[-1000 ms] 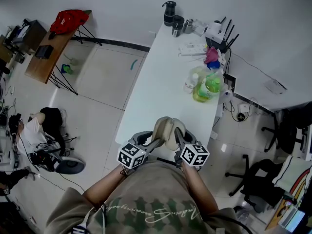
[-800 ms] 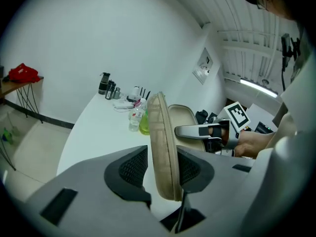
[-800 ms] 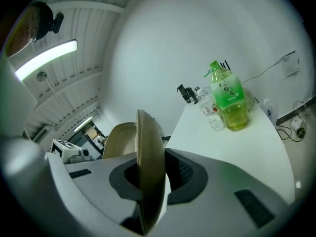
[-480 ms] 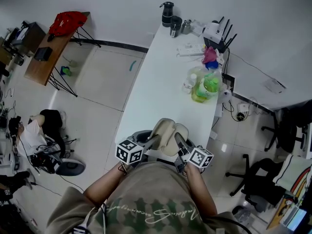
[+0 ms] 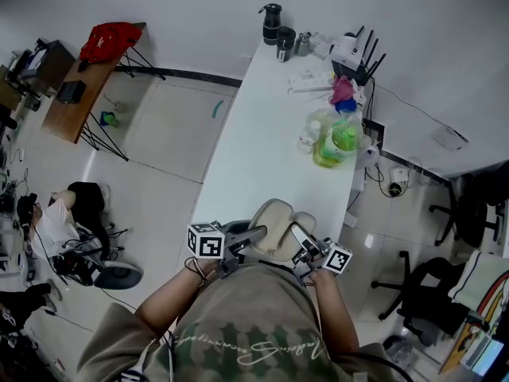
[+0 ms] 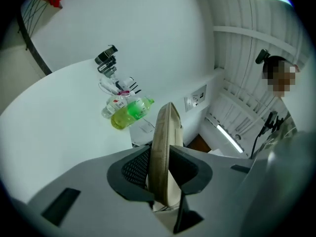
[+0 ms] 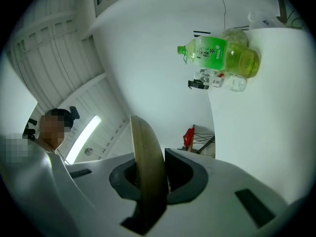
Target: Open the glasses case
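At near table [image 5: 254, 142] end: glasses case [image 5: 274, 225], beige, halves parted.
Left gripper [image 5: 256, 234]: jaws have just been closing, clamping one half's rim.
Right gripper [image 5: 302, 243]: jaws narrow, pinching the other half.
Far end: green bottle [image 5: 347, 136], flask [image 5: 275, 21], router [image 5: 350, 52], well apart.
Head view only: both halves; each gripper view shows one rim edge-on.

Glasses case [image 5: 274, 226] seemingly over table [image 5: 254, 134] end, bottles [image 5: 335, 142] beyond
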